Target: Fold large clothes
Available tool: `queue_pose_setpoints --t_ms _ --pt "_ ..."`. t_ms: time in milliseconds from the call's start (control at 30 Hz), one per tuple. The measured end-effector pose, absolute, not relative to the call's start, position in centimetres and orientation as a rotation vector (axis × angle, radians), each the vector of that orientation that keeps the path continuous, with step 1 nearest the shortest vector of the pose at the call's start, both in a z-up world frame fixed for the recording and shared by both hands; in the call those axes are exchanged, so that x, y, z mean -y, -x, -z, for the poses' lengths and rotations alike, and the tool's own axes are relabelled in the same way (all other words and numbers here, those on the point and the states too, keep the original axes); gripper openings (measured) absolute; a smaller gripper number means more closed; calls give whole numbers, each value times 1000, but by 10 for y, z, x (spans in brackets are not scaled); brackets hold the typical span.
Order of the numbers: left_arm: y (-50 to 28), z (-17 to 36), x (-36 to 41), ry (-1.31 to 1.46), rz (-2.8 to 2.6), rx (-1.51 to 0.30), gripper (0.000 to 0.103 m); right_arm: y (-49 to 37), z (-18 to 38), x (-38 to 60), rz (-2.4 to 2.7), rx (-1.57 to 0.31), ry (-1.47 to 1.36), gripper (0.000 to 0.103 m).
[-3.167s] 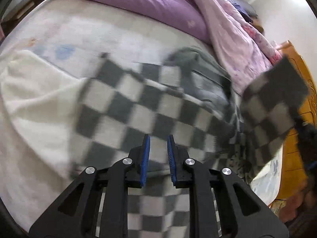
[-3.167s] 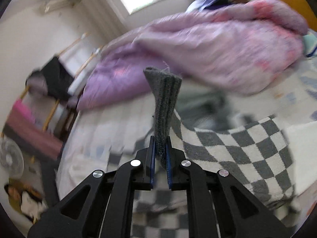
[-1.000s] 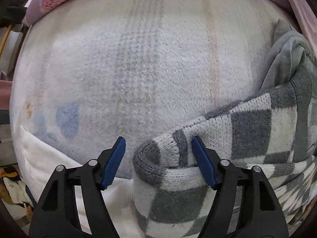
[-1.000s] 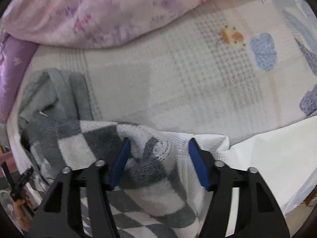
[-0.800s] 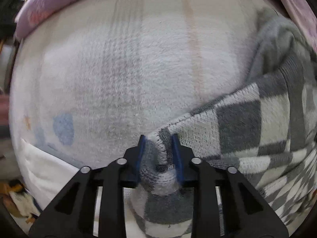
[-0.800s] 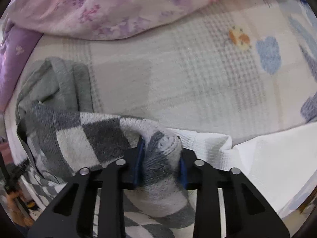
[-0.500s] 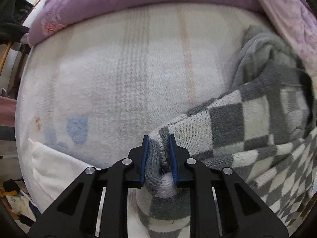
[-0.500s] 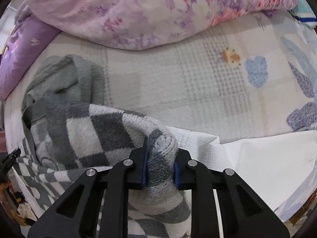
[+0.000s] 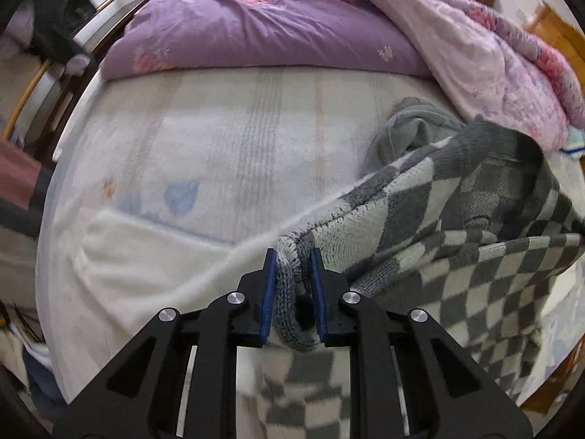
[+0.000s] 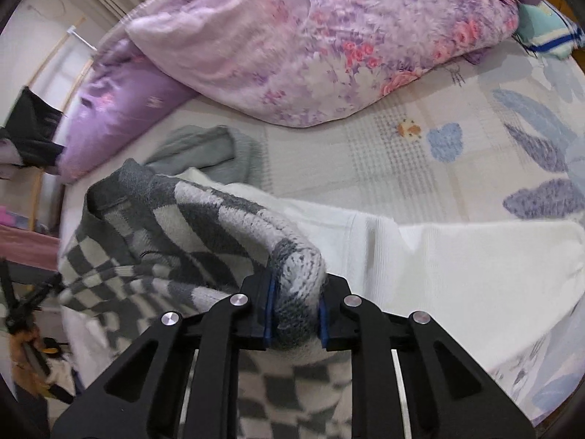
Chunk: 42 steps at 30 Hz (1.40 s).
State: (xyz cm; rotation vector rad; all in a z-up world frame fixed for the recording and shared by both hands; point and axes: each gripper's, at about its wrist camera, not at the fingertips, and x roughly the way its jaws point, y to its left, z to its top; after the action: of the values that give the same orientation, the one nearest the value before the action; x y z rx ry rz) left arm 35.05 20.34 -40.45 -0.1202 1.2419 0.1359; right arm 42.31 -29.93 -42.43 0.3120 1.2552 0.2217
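Pale patterned bedding point(image 9: 234, 153) covers the bed on which the work is done, with a purple duvet point(image 9: 263, 33) bunched along the far side and a pink floral quilt point(image 10: 329, 47) heaped beside it. A white cloth point(image 10: 457, 267) is spread over the near part of the bed. The grey-and-white checked knit sweater point(image 9: 438, 226) is held up above this cloth, one bunched edge being pinched in each claw, so that the fabric is stretched and sags between them, its lower part hanging down in front. The left gripper point(image 9: 292, 285) is pressed together on a rolled fold of the knit, the blue pads being sunk into the wool. The right gripper point(image 10: 295, 303) is likewise clamped on a thick wad of the same sweater. A plain grey garment point(image 10: 215, 150) is seen crumpled on the bedding just behind the sweater, near the quilt. A wooden bed frame point(image 9: 559, 36) is glimpsed at the far right of the left wrist view.
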Motion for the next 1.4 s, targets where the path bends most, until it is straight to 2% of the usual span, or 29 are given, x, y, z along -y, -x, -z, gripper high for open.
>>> queue_pose_setpoints --t_ms 333,367,400,533,733,800,867,900,1000,1233,1267,1300,1333,1400 --pt "-221 394 -180 208 -196 -1235 15 -326 399 317 -288 -1277 -262 16" --pt "-203 395 -178 223 -199 -1242 5 -316 399 320 -282 -1275 -270 16" --pt "-191 395 -178 225 -210 -1245 0 -304 399 323 -269 -1274 -282 16" --pt "-136 404 -177 281 -155 -1236 0 -260 405 326 -241 -1275 -308 16" --pt "-114 417 -180 364 -95 -1193 1 -206 422 317 -150 -1282 -333 16" --pt "-115 430 -189 432 -104 -1199 19 -197 423 314 -136 -1275 -333 16" --pt "-115 442 -198 502 -109 -1193 57 -192 423 313 -123 -1263 -355 16" --pt "-114 451 -204 584 -102 -1190 62 -191 422 312 -118 -1260 -360 16" --pt "-115 470 -222 815 -102 -1134 62 -190 422 311 -103 -1255 -361 16" --pt "-161 511 -205 833 -105 -1205 62 -189 433 313 -93 -1262 -368 16" --pt "-167 516 -205 841 -105 -1202 59 -189 436 313 -94 -1264 -372 16" --pt "-171 521 -206 836 -108 -1206 47 -188 437 314 -95 -1266 -372 16" --pt "-173 523 -207 808 -119 -1221 10 -189 439 315 -96 -1265 -373 16" --pt "-174 508 -205 759 -100 -1178 10 -189 439 316 -102 -1265 -376 16"
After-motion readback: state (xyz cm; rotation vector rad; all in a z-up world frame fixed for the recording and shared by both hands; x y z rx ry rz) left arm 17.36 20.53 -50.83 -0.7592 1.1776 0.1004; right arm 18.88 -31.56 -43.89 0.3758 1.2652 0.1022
